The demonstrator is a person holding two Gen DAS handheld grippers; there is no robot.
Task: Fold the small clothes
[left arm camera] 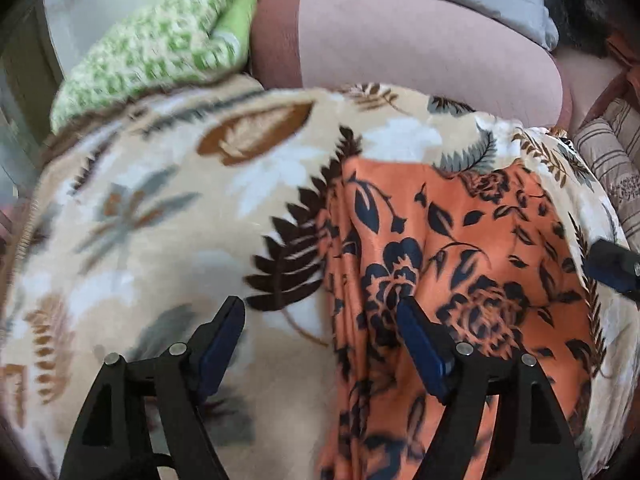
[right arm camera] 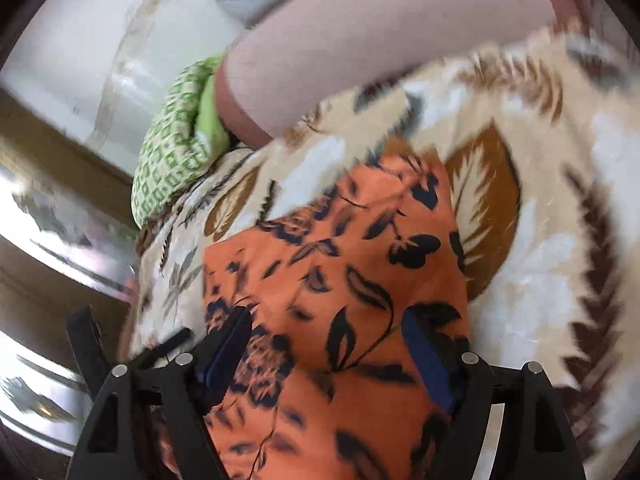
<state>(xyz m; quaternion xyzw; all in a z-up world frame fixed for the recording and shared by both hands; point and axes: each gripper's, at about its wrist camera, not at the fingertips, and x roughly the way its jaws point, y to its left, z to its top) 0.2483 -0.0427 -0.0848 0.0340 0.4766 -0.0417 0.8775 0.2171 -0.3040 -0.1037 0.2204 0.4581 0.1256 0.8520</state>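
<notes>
Spread over the bed or couch, a cream blanket (left arm camera: 160,208) printed with brown and grey leaves serves as the folding surface, soft and broad enough for cloth to lie flat on it. Behind it are a green-and-white patterned cushion (left arm camera: 160,44) and a pink bolster (left arm camera: 400,40), well out of the working area. On the blanket lies the orange garment (left arm camera: 460,240) with dark blue flowers, laid out long with a straight left edge, probably so that it can be doubled over. The left gripper (left arm camera: 322,314) hangs above that left edge with jaws released and nothing between them; one finger is over the blanket, the other over the orange cloth. The right gripper (right arm camera: 326,326) is also spread wide and empty, straddling the near part of the garment, which lies directly below and ahead of its fingers. Neither pair of pads appears to press the fabric, though motion blur leaves contact uncertain.
</notes>
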